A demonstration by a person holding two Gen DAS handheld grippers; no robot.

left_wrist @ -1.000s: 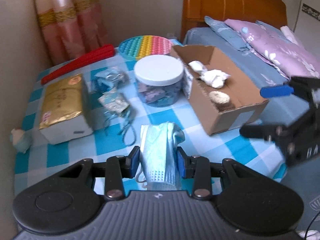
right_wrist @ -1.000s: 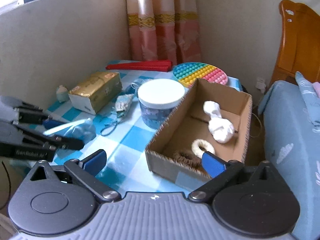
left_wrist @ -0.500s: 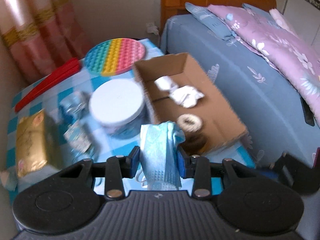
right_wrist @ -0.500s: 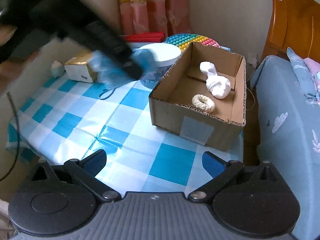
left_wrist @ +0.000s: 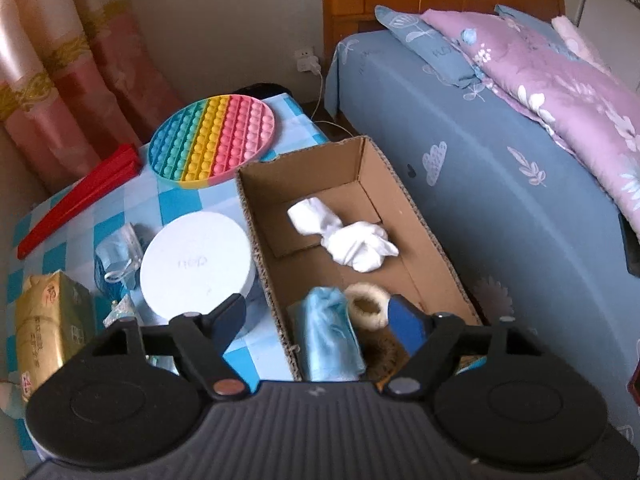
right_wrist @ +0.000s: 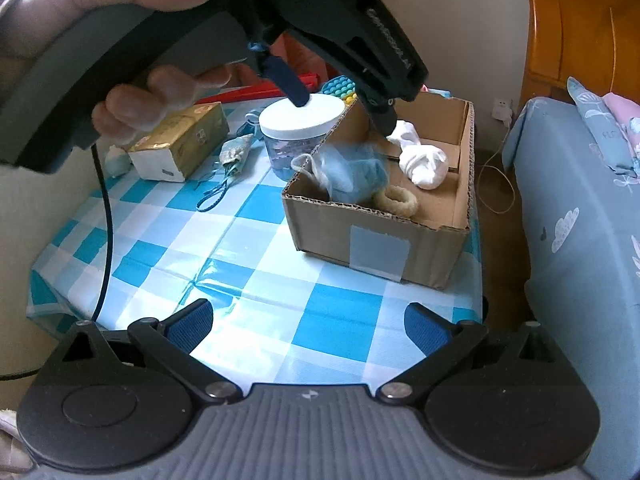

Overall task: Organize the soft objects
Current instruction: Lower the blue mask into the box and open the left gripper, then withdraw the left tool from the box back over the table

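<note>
An open cardboard box [left_wrist: 404, 196] [right_wrist: 424, 240] stands on the blue checked table. Inside lie a white knotted cloth [left_wrist: 352, 240] [right_wrist: 424, 160], a cream fuzzy ring [left_wrist: 366, 310] [right_wrist: 396, 202] and a light blue face mask [left_wrist: 328, 336] [right_wrist: 352, 172], blurred in the right wrist view. My left gripper [left_wrist: 320, 316] [right_wrist: 344, 112] is open just above the box's near end, the mask loose between its fingers. My right gripper [right_wrist: 310, 322] is open and empty over the table's front.
A white-lidded jar [left_wrist: 196, 264] [right_wrist: 302, 128] stands left of the box. A gold tissue pack [left_wrist: 48, 320] [right_wrist: 180, 140], more masks [left_wrist: 116, 256] [right_wrist: 232, 152], a rainbow pop mat [left_wrist: 212, 140] and red sticks [left_wrist: 80, 196] lie further back. A bed [left_wrist: 500, 160] runs along the right.
My left gripper carried the mask from the table over the box and opened; the mask has dropped into the box's near end. The right gripper pulled back towards the table's front.
</note>
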